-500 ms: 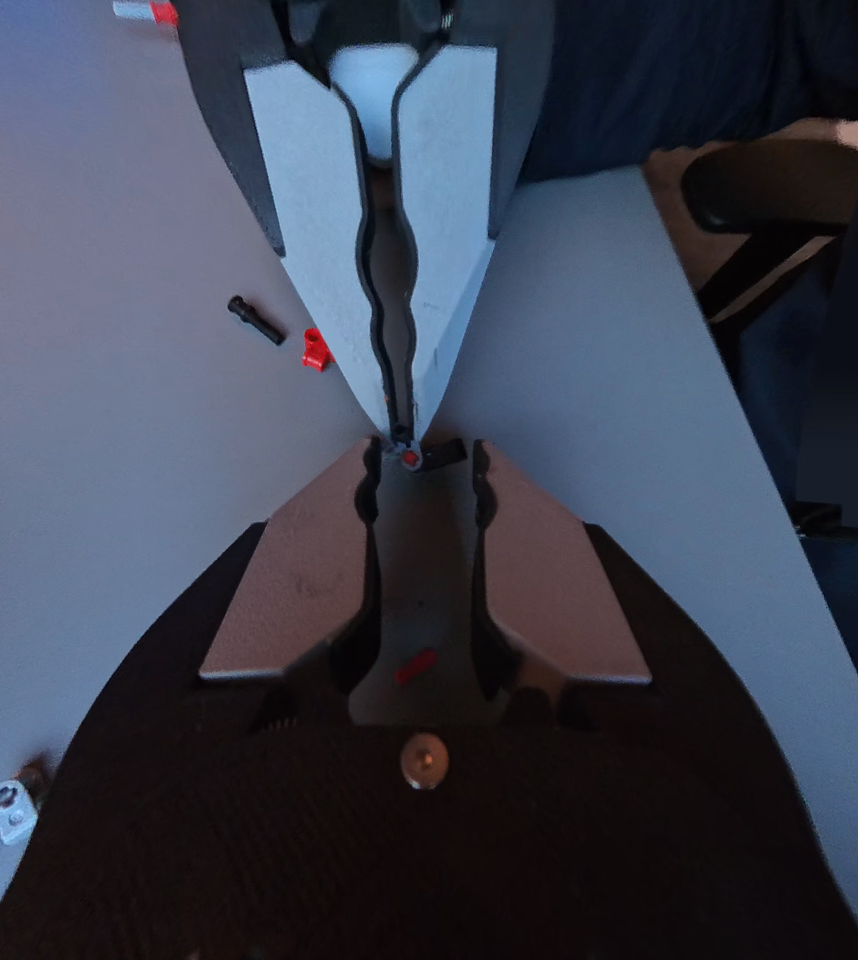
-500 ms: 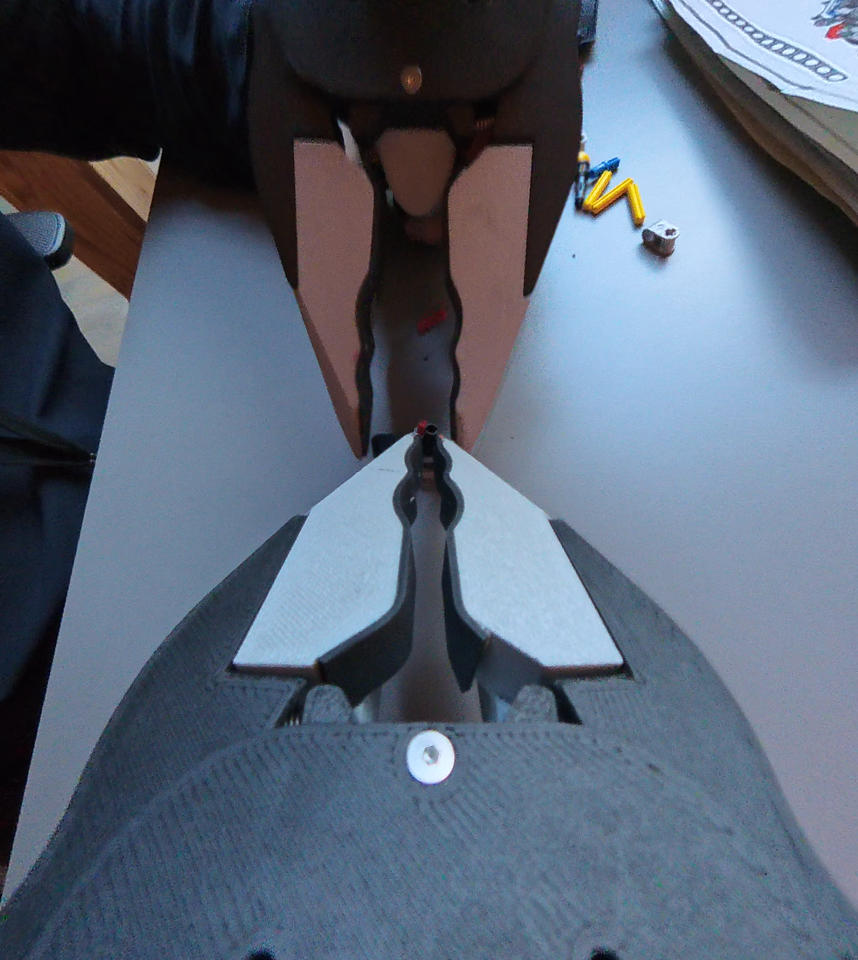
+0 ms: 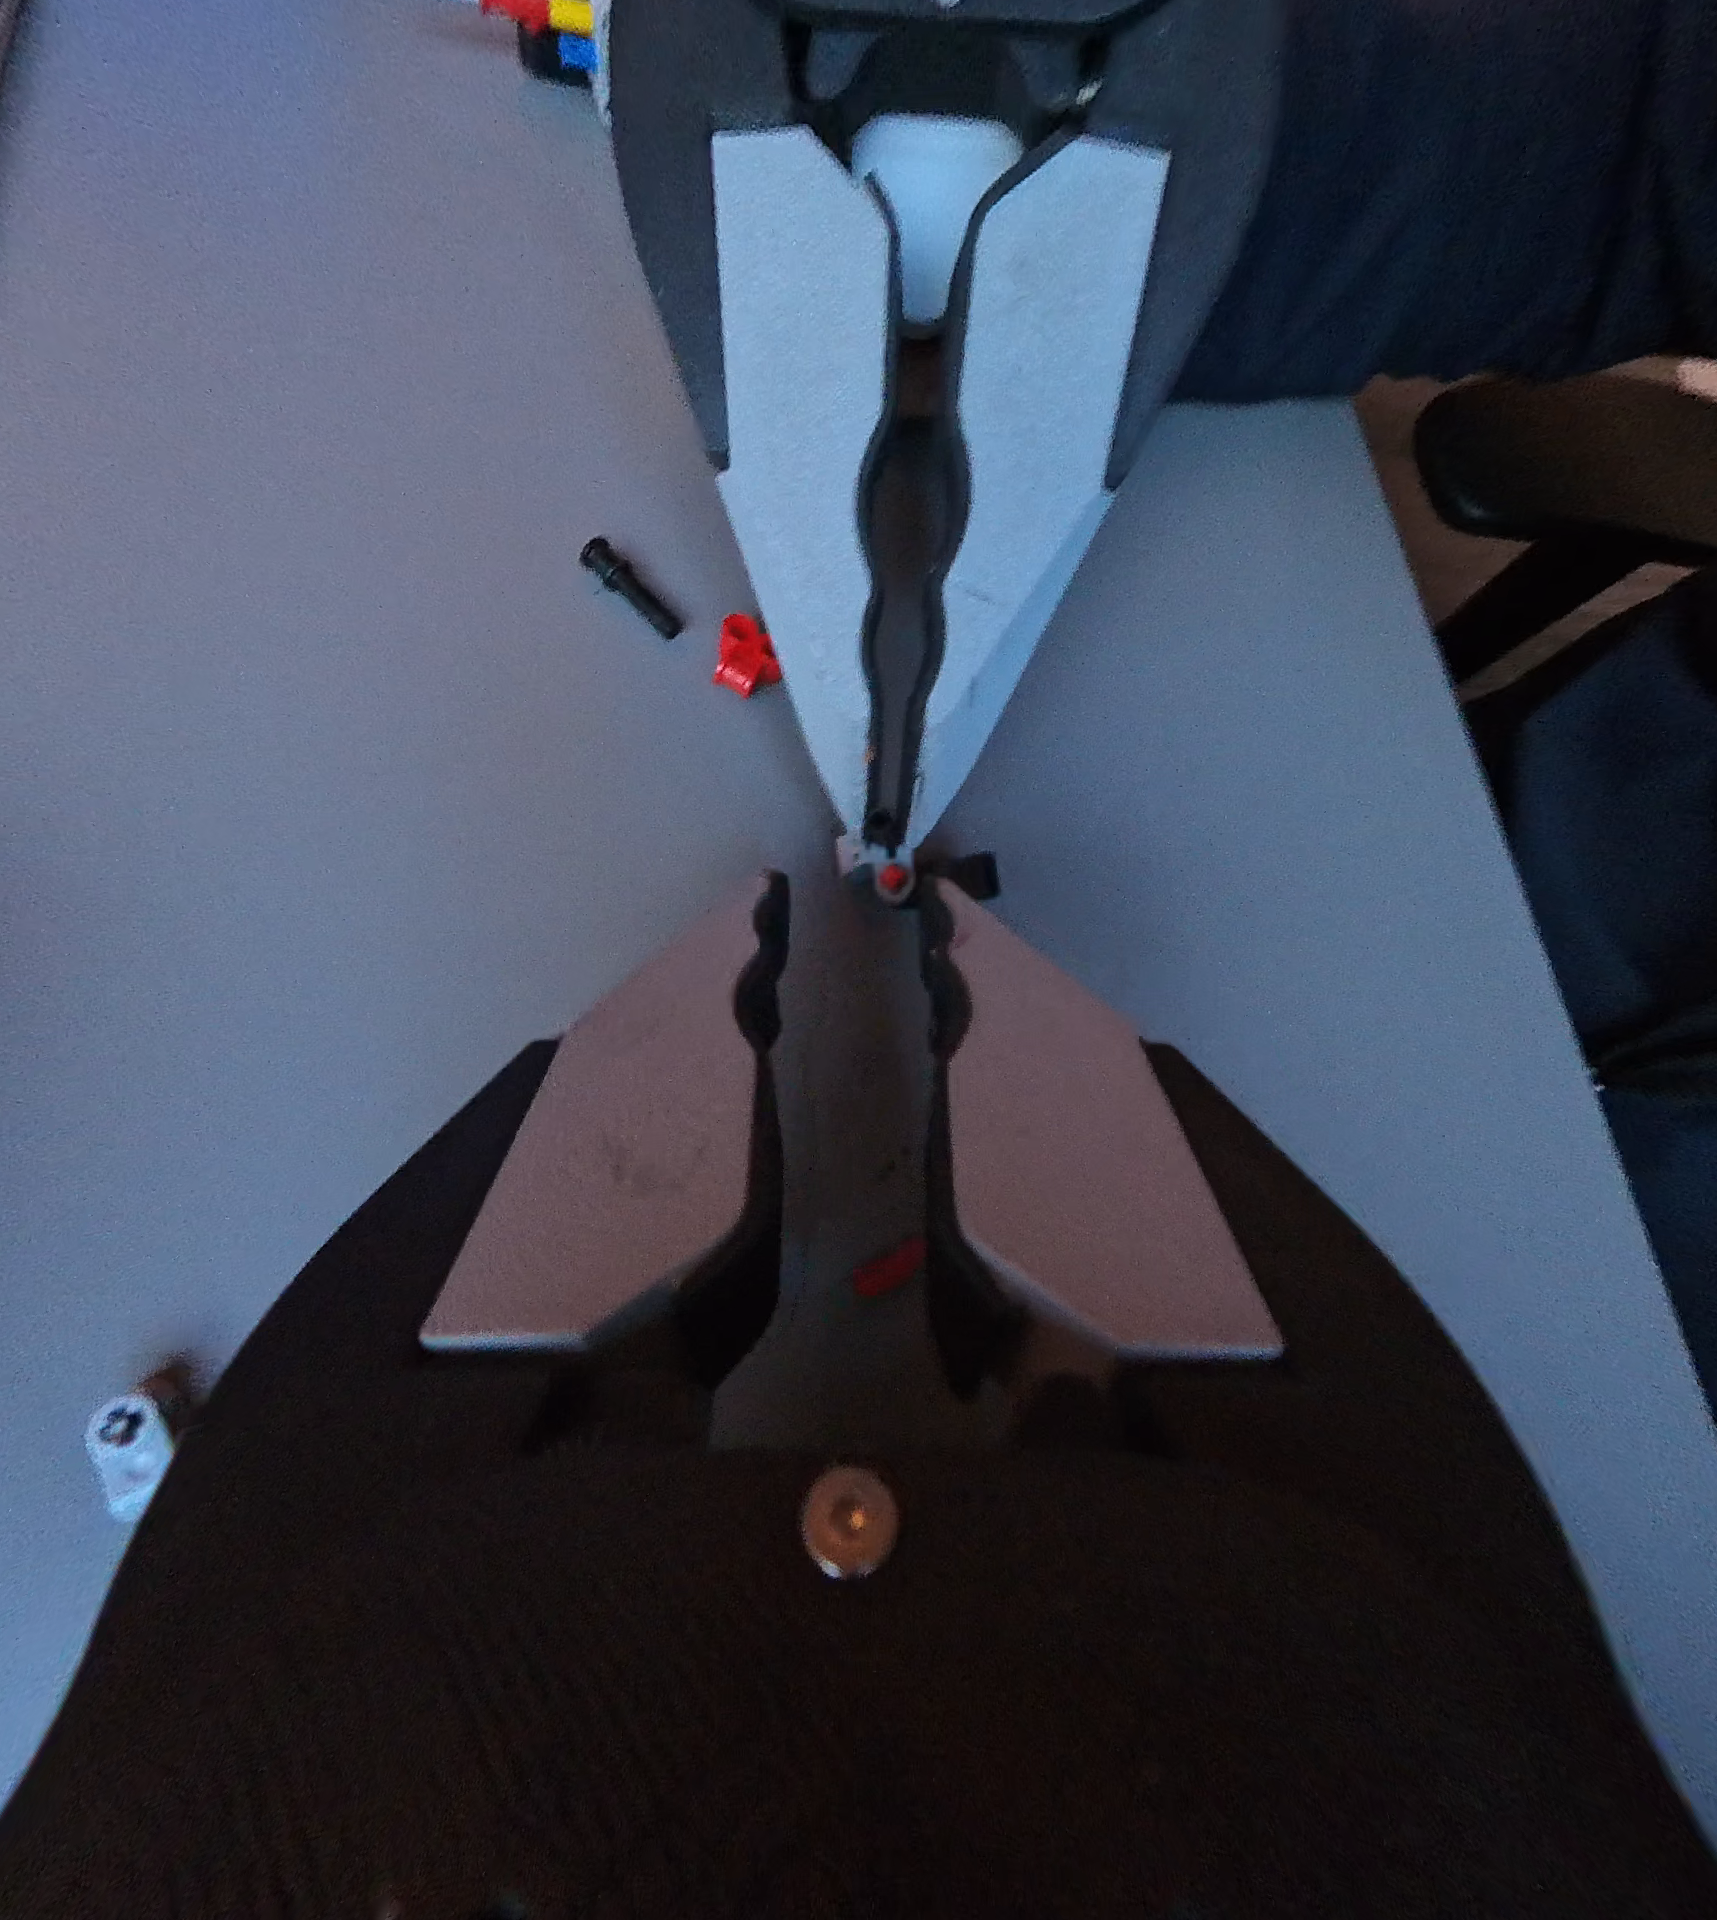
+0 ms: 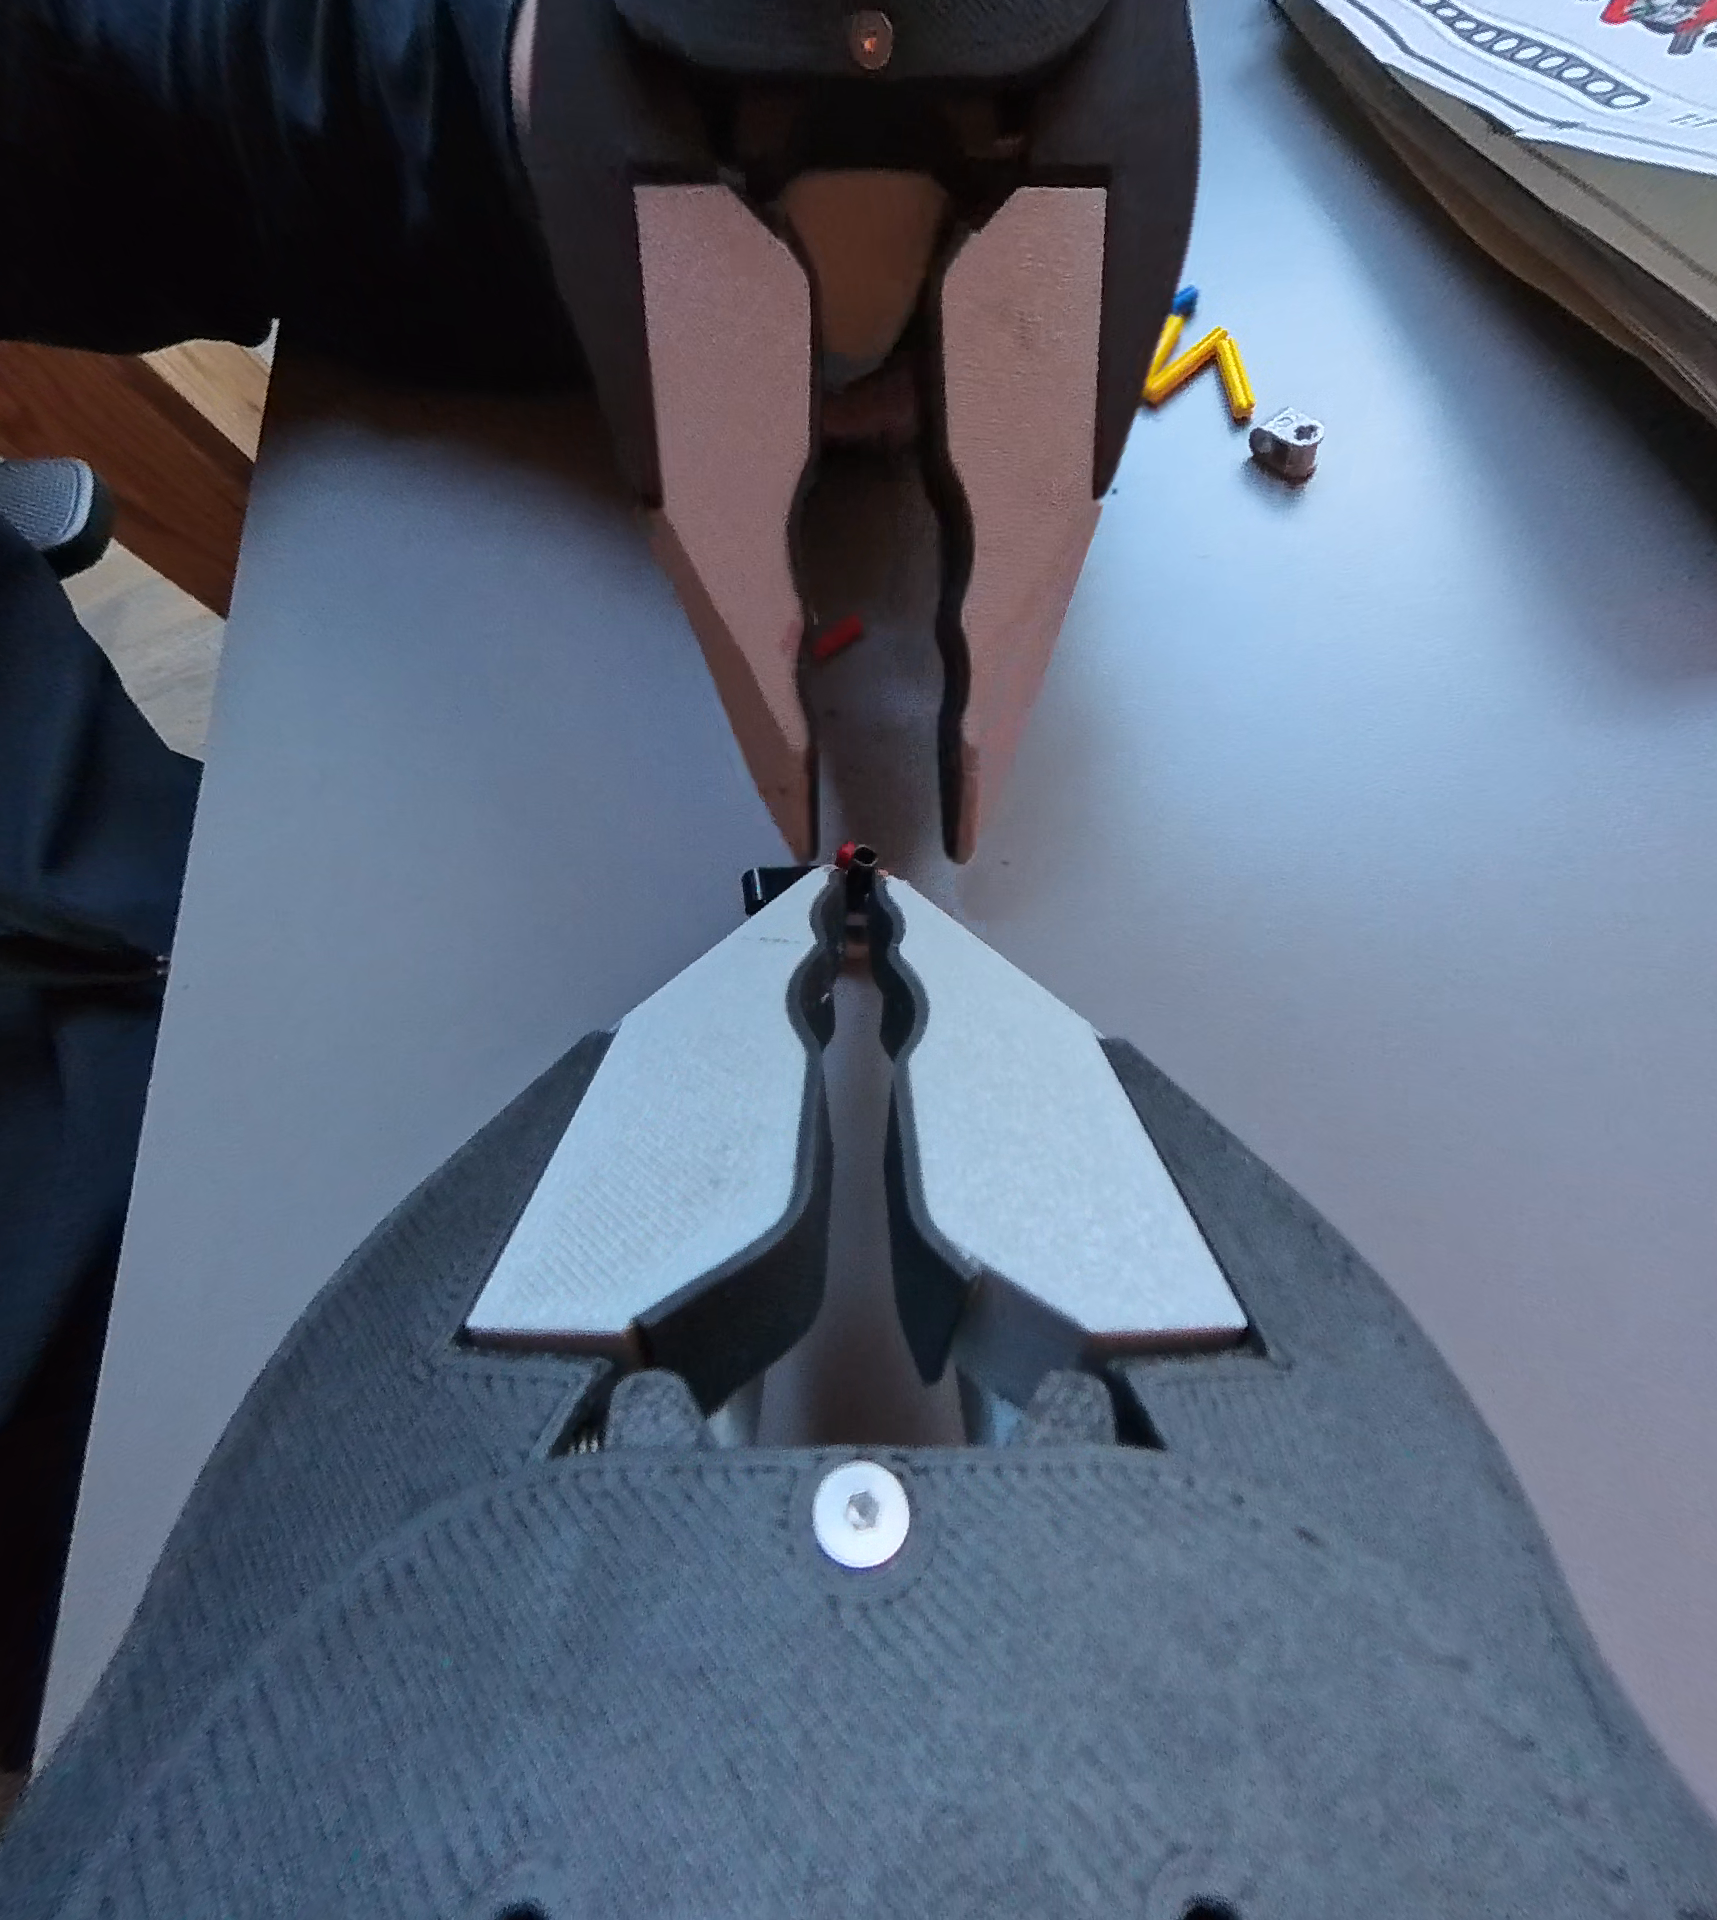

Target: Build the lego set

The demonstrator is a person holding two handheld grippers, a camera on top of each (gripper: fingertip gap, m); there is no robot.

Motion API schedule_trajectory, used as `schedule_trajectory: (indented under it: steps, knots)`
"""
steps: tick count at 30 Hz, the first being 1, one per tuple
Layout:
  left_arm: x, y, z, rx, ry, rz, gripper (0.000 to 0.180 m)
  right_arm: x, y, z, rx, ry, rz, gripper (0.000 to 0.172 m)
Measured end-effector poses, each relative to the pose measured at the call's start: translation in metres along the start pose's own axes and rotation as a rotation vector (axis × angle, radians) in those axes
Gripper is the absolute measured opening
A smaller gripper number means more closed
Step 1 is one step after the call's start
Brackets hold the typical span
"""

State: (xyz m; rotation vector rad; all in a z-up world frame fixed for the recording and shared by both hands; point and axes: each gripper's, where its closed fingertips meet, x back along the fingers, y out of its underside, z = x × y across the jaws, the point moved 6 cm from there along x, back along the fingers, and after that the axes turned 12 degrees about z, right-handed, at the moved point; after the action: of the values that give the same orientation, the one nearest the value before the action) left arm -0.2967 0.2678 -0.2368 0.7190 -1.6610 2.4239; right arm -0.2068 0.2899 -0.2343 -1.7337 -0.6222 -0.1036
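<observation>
Grey table (image 4: pixel 1353 831), wooden floor (image 4: pixel 158 457)

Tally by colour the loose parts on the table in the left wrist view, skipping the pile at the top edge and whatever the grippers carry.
Black: 1, the black pin
Red: 2, the red connector and the small red piece
Pale grey: 1, the pale grey connector
Total: 4

Bare table (image 4: pixel 1353 935) right; black pin (image 3: pixel 628 587), red piece (image 3: pixel 745 652) left.
</observation>
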Motion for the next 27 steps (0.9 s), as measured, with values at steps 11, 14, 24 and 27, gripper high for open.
schedule_trajectory:
  steps: [11, 14, 24, 27]
  knots:
    - [-0.008, -0.001, 0.004, 0.047, 0.046, -0.004, 0.011, 0.000, 0.000, 0.000, -0.027, -0.003, 0.007, 0.000]
    - [-0.010, -0.001, 0.005, 0.064, 0.062, -0.009, 0.010, 0.000, 0.000, 0.000, -0.055, -0.026, -0.001, 0.000]
    - [-0.010, 0.000, 0.001, 0.134, 0.079, -0.016, 0.009, -0.002, 0.001, 0.005, -0.163, -0.022, -0.005, 0.000]
    - [-0.010, 0.000, -0.001, 0.138, 0.069, -0.017, 0.009, -0.003, 0.001, 0.007, -0.187, -0.013, -0.004, 0.000]
